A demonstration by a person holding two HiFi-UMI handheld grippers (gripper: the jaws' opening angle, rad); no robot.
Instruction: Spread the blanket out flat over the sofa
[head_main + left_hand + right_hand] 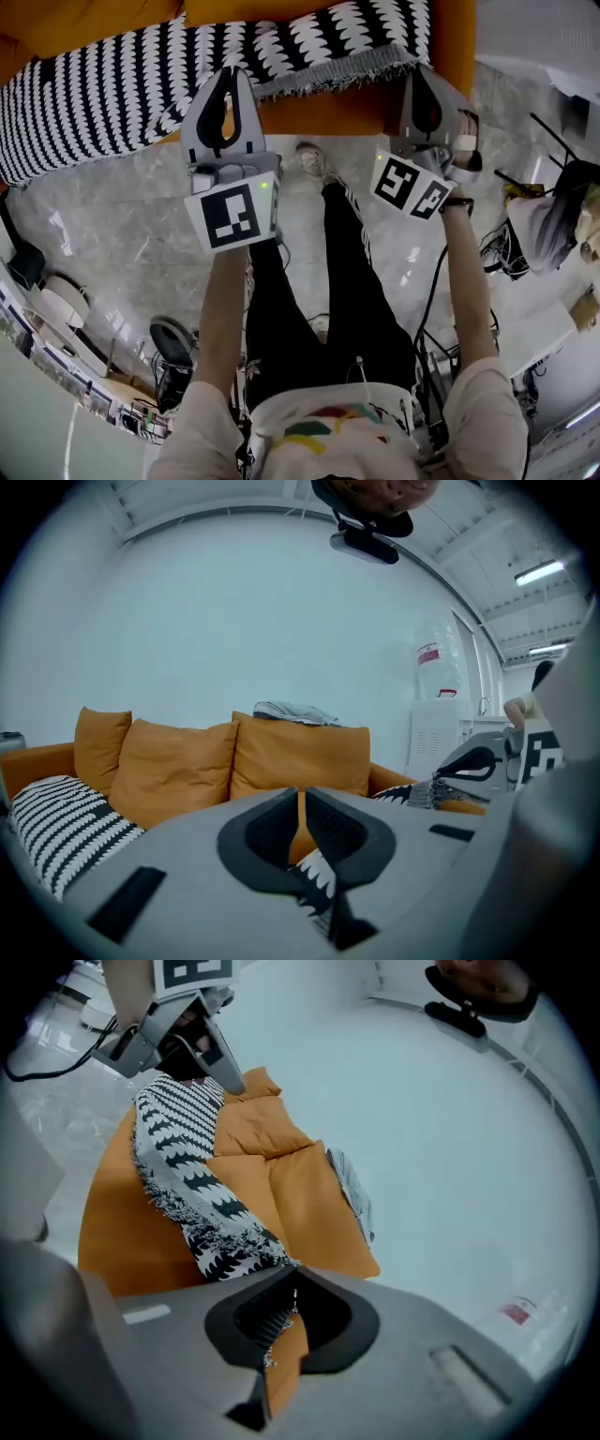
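A black-and-white patterned blanket (112, 94) lies along the seat of the orange sofa (328, 111), its fringed edge hanging at the front. My left gripper (232, 73) is at that front edge near the middle. In the left gripper view its jaws (300, 803) are shut with a fold of blanket (316, 878) pinched between them. My right gripper (419, 70) is at the blanket's right corner. In the right gripper view its jaws (293, 1297) are shut on the fringe, and the blanket (187, 1166) runs from them up to the left gripper (202, 1049).
Three orange back cushions (169, 766) line the sofa, with a grey cloth (291, 712) on top of the backrest. The person's legs (319, 281) stand on the marble floor (122, 234) right before the sofa. Cables and equipment (534, 225) crowd the right side.
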